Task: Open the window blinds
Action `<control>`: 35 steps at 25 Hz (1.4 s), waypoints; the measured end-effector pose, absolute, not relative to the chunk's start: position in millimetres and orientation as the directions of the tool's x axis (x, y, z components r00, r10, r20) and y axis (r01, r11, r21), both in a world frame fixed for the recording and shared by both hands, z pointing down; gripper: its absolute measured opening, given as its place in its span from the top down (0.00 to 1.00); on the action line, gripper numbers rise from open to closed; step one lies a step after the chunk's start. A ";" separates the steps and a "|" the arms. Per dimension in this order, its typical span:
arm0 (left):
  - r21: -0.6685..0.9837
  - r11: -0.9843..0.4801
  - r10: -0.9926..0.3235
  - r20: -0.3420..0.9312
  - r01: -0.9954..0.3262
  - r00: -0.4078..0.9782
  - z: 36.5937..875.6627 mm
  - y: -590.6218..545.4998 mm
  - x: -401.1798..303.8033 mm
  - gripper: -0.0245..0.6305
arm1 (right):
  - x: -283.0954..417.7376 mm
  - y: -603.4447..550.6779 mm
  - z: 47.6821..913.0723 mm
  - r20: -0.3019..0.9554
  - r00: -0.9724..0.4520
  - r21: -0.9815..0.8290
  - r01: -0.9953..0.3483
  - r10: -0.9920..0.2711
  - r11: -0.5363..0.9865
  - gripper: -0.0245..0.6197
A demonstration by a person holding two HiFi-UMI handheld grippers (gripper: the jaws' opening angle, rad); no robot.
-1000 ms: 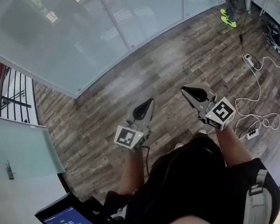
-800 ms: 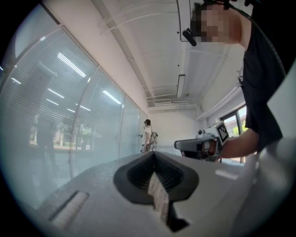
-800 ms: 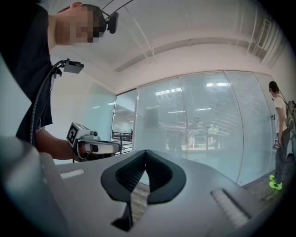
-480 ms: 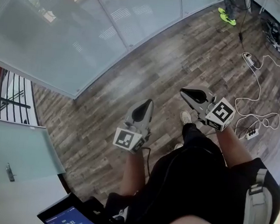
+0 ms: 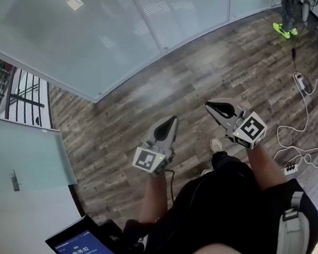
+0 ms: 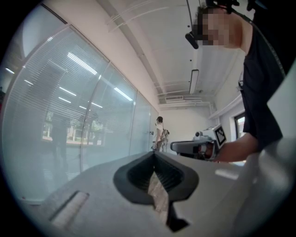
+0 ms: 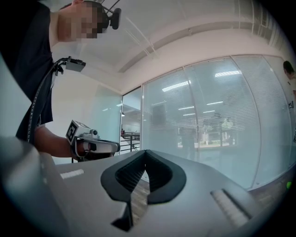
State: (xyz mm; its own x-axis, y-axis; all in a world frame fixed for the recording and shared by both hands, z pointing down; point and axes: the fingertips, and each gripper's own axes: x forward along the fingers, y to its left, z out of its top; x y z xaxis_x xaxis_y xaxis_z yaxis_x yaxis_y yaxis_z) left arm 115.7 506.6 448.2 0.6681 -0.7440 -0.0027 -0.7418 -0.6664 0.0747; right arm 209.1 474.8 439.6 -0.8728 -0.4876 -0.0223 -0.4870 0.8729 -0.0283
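You hold the left claw [image 5: 169, 124] and the right claw [image 5: 215, 106] level above the wood floor [image 5: 150, 95], each shut tight on nothing, likely because the window blinds [image 5: 89, 34] behind the far-left glass wall [image 5: 180, 15] lie well beyond reach.

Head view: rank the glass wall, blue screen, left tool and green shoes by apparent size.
Largest: glass wall.
Next: left tool and blue screen, about alike; the frame cuts the screen.
Smallest: green shoes, far off.
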 end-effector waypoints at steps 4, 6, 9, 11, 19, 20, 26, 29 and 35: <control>0.057 -0.649 -0.760 0.004 -0.759 0.650 441.2 479.8 122.1 0.96 | 210.1 448.7 435.4 -0.021 -0.895 -0.021 -0.445 -0.445 0.895 0.95; 0.050 -0.639 -0.768 0.006 -0.768 0.640 438.8 467.7 124.8 0.96 | 212.4 436.6 434.5 -0.020 -0.903 -0.010 -0.430 -0.430 0.903 0.95; 0.043 -0.624 -0.781 0.008 -0.780 0.625 437.0 449.2 129.0 0.96 | 216.2 418.6 431.4 -0.025 -0.915 0.002 -0.402 -0.402 0.916 0.95; 0.041 -0.616 -0.787 0.010 -0.787 0.616 436.0 437.8 132.0 0.96 | 219.8 406.1 427.3 -0.040 -0.920 0.003 -0.391 -0.390 0.921 0.95; 0.003 -0.575 -0.818 -0.011 -0.818 0.575 422.6 384.3 145.4 0.96 | 230.5 356.9 418.4 -0.049 -0.946 0.031 -0.323 -0.321 0.946 0.95; 0.006 -0.571 -0.821 -0.015 -0.821 0.571 422.3 377.6 148.6 0.96 | 232.4 350.5 419.1 -0.046 -0.948 0.032 -0.318 -0.316 0.948 0.95; -0.025 -0.556 -0.831 -0.006 -0.831 0.556 421.7 352.4 164.7 0.96 | 232.9 323.6 422.0 -0.064 -0.963 0.034 -0.263 -0.261 0.964 0.95; -0.030 -0.551 -0.834 0.023 -0.834 0.551 423.8 349.1 167.8 0.96 | 233.8 317.0 426.3 -0.071 -0.967 0.002 -0.247 -0.246 0.969 0.95; -0.032 -0.512 -0.859 0.040 -0.858 0.511 426.6 346.0 160.6 0.96 | 230.5 312.5 444.6 -0.068 -0.974 -0.049 -0.212 -0.215 0.976 0.95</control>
State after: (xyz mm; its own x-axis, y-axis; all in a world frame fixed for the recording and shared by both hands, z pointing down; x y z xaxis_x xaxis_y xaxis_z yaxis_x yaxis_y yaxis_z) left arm 160.6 346.0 426.6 0.5108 -0.8588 0.0402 -0.8584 -0.5120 -0.0318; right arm 230.5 312.5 444.6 -0.9742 -0.2150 -0.0684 -0.2120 0.9761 -0.0485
